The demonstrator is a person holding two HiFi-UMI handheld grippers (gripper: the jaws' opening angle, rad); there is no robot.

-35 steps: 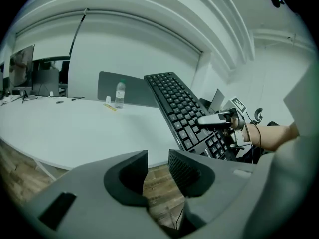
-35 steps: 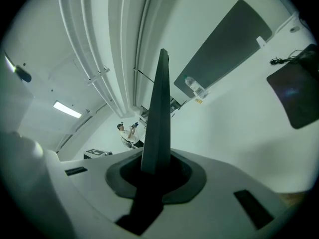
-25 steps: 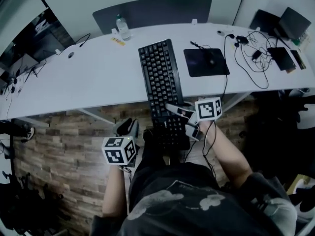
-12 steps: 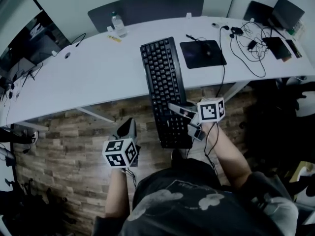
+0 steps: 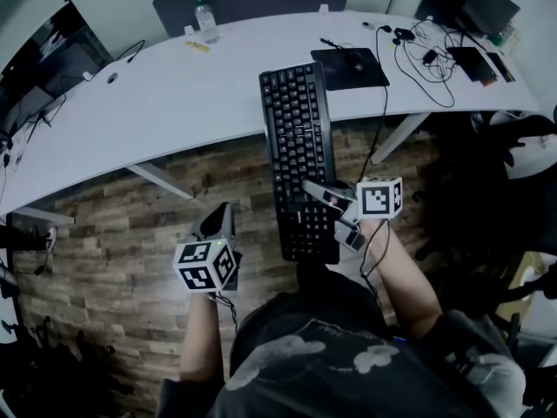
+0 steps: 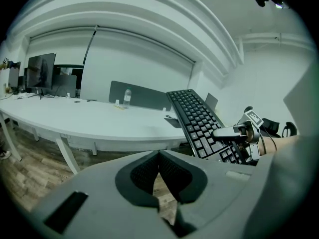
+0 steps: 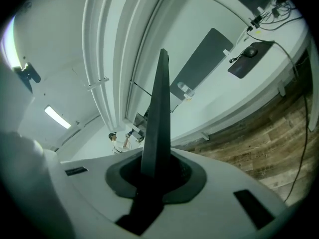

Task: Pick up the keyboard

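The black keyboard (image 5: 300, 151) is lifted, its far end over the white desk (image 5: 174, 103) and its near end out over the wood floor. My right gripper (image 5: 329, 205) is shut on the near right edge of the keyboard. In the right gripper view the keyboard (image 7: 158, 113) shows edge-on as a dark blade clamped between the jaws of the right gripper (image 7: 154, 176). My left gripper (image 5: 219, 225) hangs shut and empty to the left of the keyboard, apart from it. The left gripper (image 6: 159, 158) sees the keyboard (image 6: 197, 118) and the right gripper (image 6: 234, 132) at its right.
On the desk behind the keyboard lie a dark mouse pad with a mouse (image 5: 351, 66), tangled cables (image 5: 426, 68) and dark devices (image 5: 474, 7) at the right. A water bottle (image 5: 205, 17) stands at the back, a monitor (image 5: 43, 59) at the left. Desk legs (image 5: 161, 179) slant over the floor.
Both grippers have drawn back from the desk. The keyboard has come with the right gripper, more of it now past the desk's front edge.
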